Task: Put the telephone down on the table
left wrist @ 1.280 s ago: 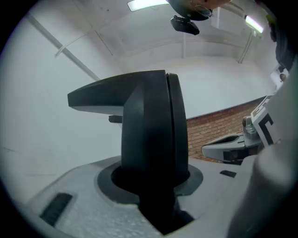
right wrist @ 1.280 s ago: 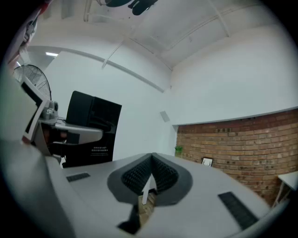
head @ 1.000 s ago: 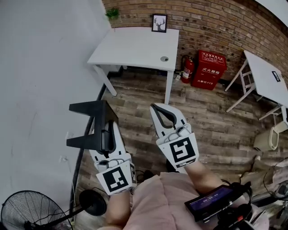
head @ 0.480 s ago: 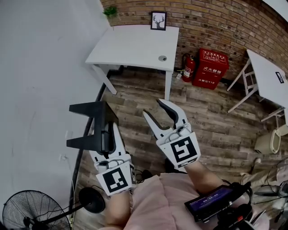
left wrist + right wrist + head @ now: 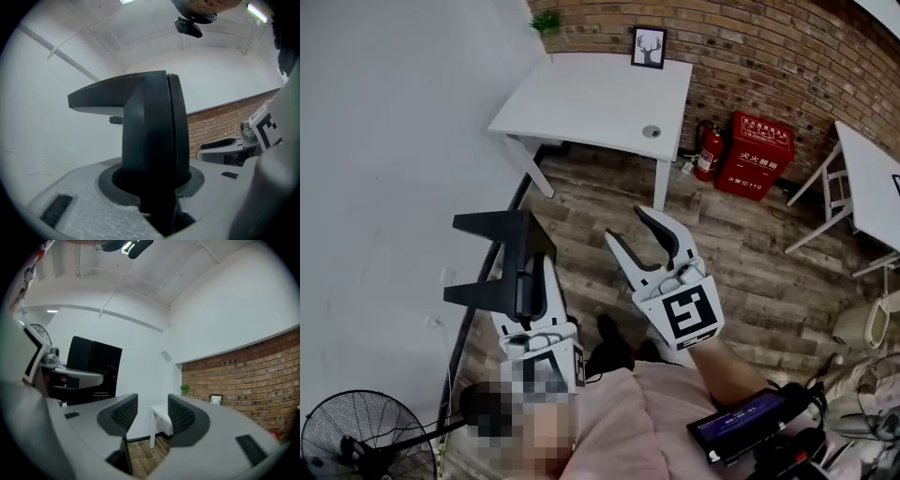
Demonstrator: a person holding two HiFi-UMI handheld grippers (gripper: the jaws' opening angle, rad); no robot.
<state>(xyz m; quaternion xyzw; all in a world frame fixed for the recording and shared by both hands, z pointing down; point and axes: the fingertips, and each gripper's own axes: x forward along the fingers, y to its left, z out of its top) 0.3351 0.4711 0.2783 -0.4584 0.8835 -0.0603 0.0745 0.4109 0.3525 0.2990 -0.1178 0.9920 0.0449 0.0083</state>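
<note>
The right gripper (image 5: 626, 225) has just changed: its 2 white jaws with dark ribbed pads were pressed together a second ago, have been opening since, and now stand moderately apart with nothing between them. The left gripper (image 5: 528, 292) looks the same as before, clamped on the black angular plastic telephone (image 5: 508, 227), whose 2 flat slabs jut out to the left of the jaws. So the telephone is in the air over the floor, near the person and well short of the table.

I judge that the opened right gripper is being readied to help steady or set down the telephone, and that the carry is only part done, since the gap to the table has yet to be closed.

The white rectangular table (image 5: 581, 98) stands at the far side, its top bare apart from a round cable port (image 5: 652, 132). A small framed deer picture (image 5: 649, 47) and a green potted plant (image 5: 547, 21) sit at its far edge against the red brick wall (image 5: 769, 56).

A red fire extinguisher (image 5: 708, 150) and a red box (image 5: 761, 155) stand right of the table on the wooden plank floor (image 5: 741, 253). A plain white wall (image 5: 384, 141) fills the left.
</note>
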